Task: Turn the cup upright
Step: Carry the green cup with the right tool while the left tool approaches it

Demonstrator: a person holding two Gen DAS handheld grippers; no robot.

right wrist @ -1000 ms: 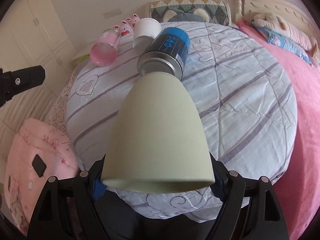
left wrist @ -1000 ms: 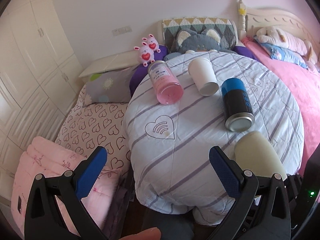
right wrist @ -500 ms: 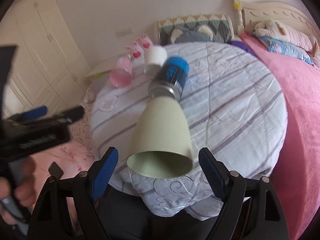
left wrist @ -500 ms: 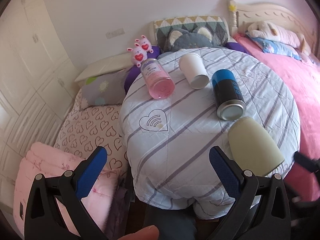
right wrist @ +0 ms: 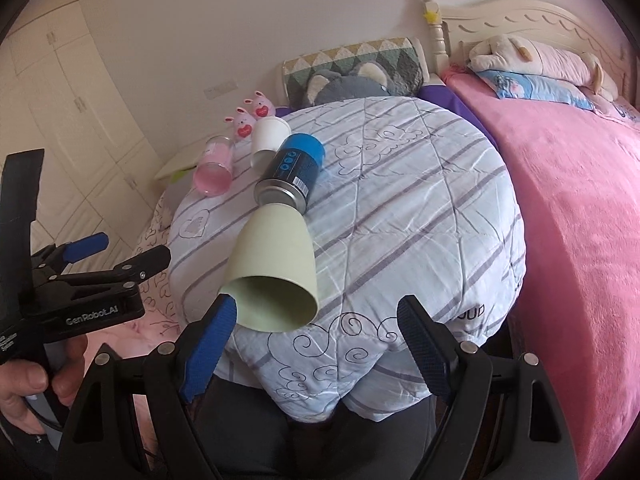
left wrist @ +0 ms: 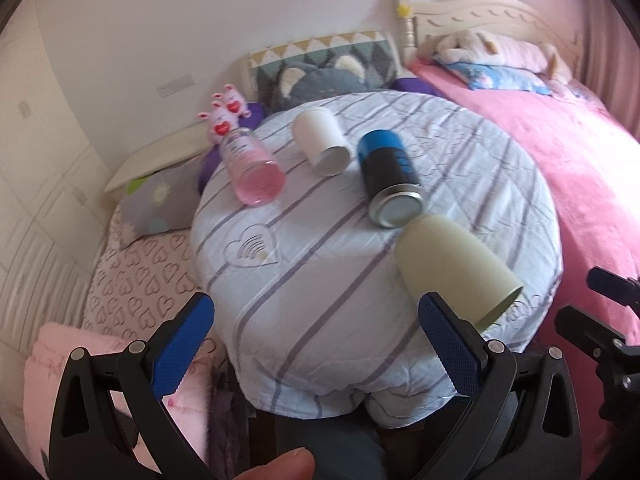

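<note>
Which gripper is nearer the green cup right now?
Right. The right gripper is open just before the green cup, whose open mouth faces it. The left gripper, also open, sits off to the cup's left.

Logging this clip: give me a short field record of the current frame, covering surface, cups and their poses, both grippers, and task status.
surface: round striped quilt
green cup: on its side, mouth toward camera, near front edge
blue can: on its side, just behind green cup
white cup: on its side
pink glass: on its side
left gripper: open, empty
right gripper: open, empty, jaws either side of green cup's mouth
status: no cup upright yet
</note>
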